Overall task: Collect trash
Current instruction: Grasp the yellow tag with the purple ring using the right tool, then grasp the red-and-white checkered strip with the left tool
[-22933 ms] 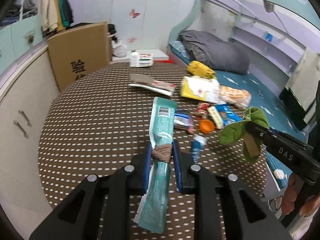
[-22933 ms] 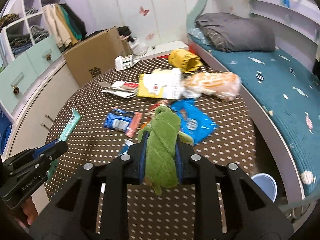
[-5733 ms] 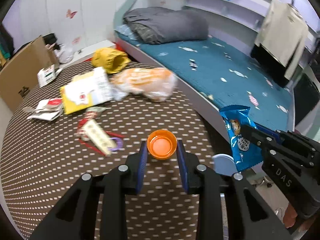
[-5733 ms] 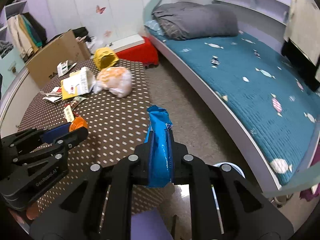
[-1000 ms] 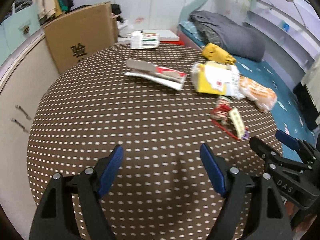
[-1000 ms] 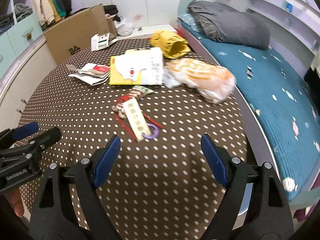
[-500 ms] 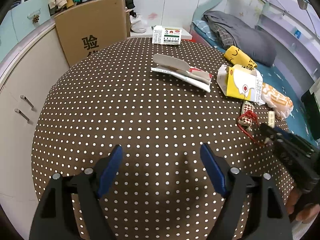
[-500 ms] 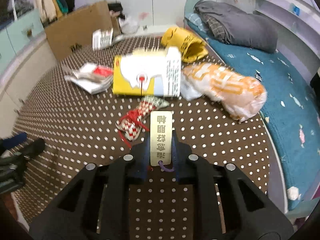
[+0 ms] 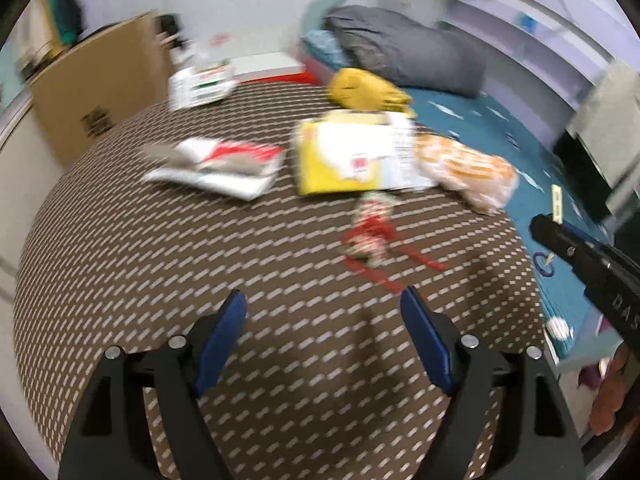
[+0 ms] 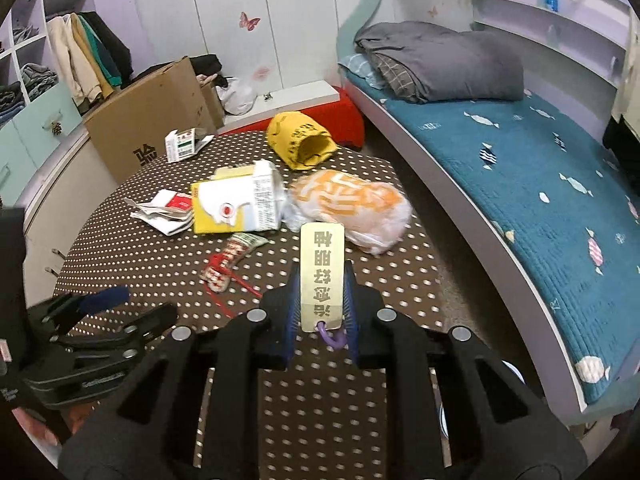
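Right now my right gripper (image 10: 321,300) is pinching a flat gold tag (image 10: 322,276) between its blue pads; the tag stands upright with printed characters on its face, and a small purple loop (image 10: 330,336) hangs from its lower end. Seen from my left wrist camera, the tag (image 9: 556,209) pokes up from the right gripper's tip, out past the table's right edge and over the blue bed (image 9: 516,152).

My left gripper (image 9: 324,324) is spread wide with nothing between its fingers, low over the brown dotted table (image 10: 140,264).

Just beyond the tag on the table lies a red-and-white wrapper (image 10: 230,260) with thin red strips trailing from it. Further out, a yellow-and-white carton (image 10: 236,206) lies on its side, and touching its right end is a clear bag with orange print (image 10: 348,204). Left of the carton sits a crumpled stack of white and red paper (image 10: 164,210). Behind the carton, near the table's far edge, a yellow bag (image 10: 302,144) lies with its open mouth toward me, and a small white box with green print (image 10: 184,144) rests at the far left edge.

Beyond the table stands a big cardboard box (image 10: 152,120), with clothes (image 10: 88,56) hanging above it. Right of the table the bed carries a folded grey blanket (image 10: 440,64).

The left wrist view is blurred, so finer detail there is hard to make out.
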A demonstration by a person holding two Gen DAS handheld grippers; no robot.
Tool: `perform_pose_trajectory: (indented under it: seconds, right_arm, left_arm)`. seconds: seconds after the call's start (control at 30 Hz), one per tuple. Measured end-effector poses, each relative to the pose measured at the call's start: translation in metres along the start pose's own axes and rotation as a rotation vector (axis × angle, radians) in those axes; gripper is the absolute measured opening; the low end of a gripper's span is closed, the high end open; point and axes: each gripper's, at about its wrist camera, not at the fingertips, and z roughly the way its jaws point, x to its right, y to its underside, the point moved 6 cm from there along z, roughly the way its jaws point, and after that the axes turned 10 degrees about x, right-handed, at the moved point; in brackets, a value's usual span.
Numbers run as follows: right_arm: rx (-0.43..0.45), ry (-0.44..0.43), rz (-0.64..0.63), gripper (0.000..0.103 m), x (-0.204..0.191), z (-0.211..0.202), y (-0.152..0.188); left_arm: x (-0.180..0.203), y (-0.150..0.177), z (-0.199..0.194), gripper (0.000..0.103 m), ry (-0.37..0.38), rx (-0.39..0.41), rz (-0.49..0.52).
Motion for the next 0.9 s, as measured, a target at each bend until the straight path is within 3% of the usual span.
perform_pose_trajectory:
  seconds: [0.1,0.2,0.27,0.33,0.47,0.57,0.9]
  right_arm:
    - [-0.004,0.006,0.003,0.02,0.01,0.0,0.003]
    - [-0.012,0.011,0.01,0.02,0.019,0.001,0.006]
    - [-0.016,0.012,0.018,0.02,0.023,0.004,0.007]
    - [-0.022,0.01,0.022,0.02,0.025,0.006,0.009]
    - [-0.036,0.009,0.033,0.02,0.028,0.01,0.013]
    - [-0.037,0.004,0.038,0.02,0.028,0.01,0.012]
    - [-0.011,0.014,0.039,0.02,0.033,-0.008,0.01]
  left_arm:
    - [0.022,-0.008,0.016,0.078,0.033,0.012,0.087]
    - [0.029,-0.014,0.029,0.072,0.037,0.022,0.105]
    - [0.032,-0.019,0.033,0.058,0.061,0.07,0.115]
    - [0.036,-0.022,0.033,0.05,0.087,0.12,0.136]
    - [0.036,-0.022,0.034,0.015,0.117,0.125,0.123]
    - [0.036,-0.02,0.033,0.007,0.123,0.127,0.126]
    - [0.037,-0.02,0.002,0.004,0.178,0.188,0.091]
